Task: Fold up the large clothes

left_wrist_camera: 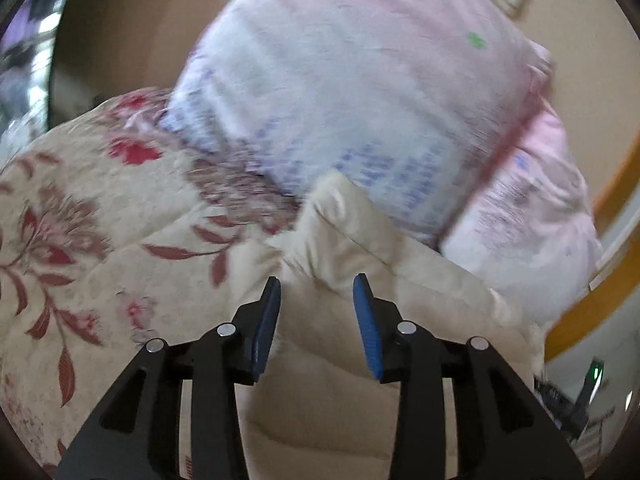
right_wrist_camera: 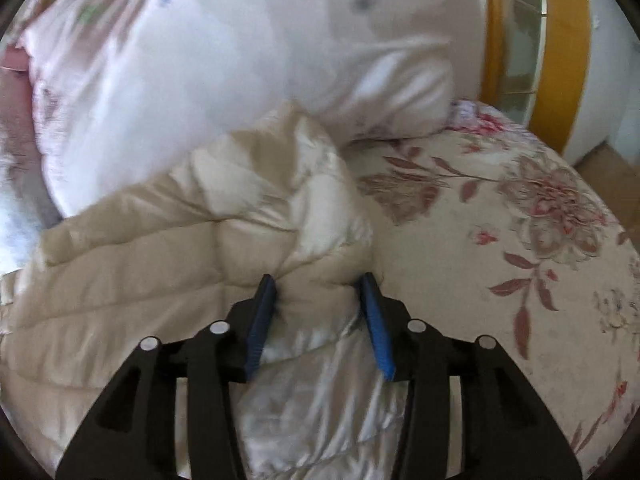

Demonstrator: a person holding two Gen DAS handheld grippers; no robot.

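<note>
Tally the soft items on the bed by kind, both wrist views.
Cream quilted jacket: 1
Pink-white pillows: 2
Floral bedspread: 1
Total: 4

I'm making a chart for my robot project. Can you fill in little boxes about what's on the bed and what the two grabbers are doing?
garment: cream quilted jacket, lying on the bed
bed cover: floral sheet
behind jacket: pink duvet
left gripper: open, over jacket
right gripper: open, jacket fold between pads
fold: not finished
</note>
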